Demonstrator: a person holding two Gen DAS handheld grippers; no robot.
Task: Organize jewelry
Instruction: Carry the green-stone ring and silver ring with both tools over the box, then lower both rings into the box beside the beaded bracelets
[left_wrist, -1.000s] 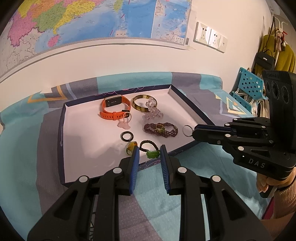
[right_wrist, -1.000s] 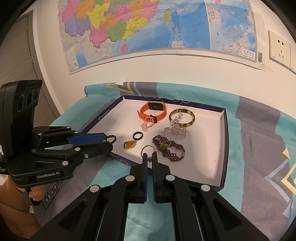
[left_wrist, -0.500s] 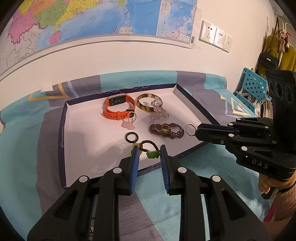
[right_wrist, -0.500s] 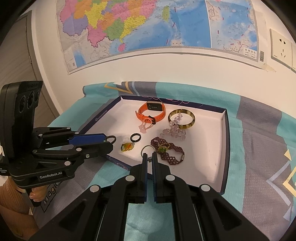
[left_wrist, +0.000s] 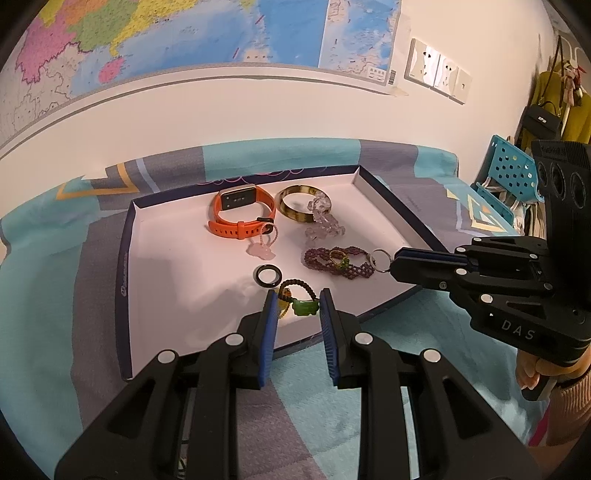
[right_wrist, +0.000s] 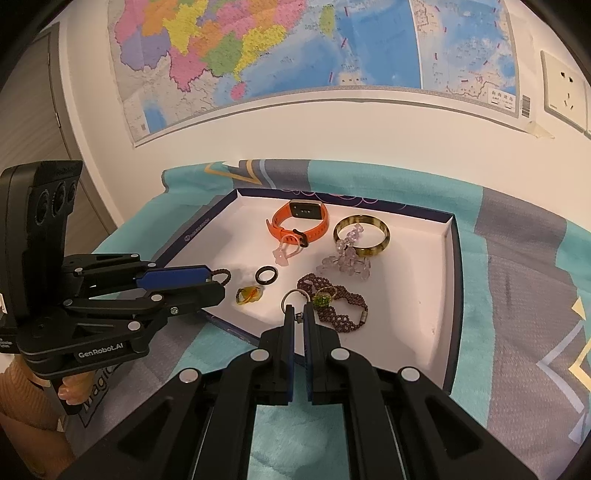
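Over the tray's (left_wrist: 127, 258) near edge, the right claw (right_wrist: 298, 314) pinches a keyring (right_wrist: 293, 297); a thin grip may drop it. Left claw (left_wrist: 297, 314), partly open, straddles a green charm (left_wrist: 304, 307), maybe holding its cord (right_wrist: 221, 275)

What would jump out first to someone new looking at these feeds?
The orange watch at the back of the white tray, beside an amber bangle. Nearer the front, the right gripper pinches a silver ring, and the left gripper holds a braided cord with a green charm.
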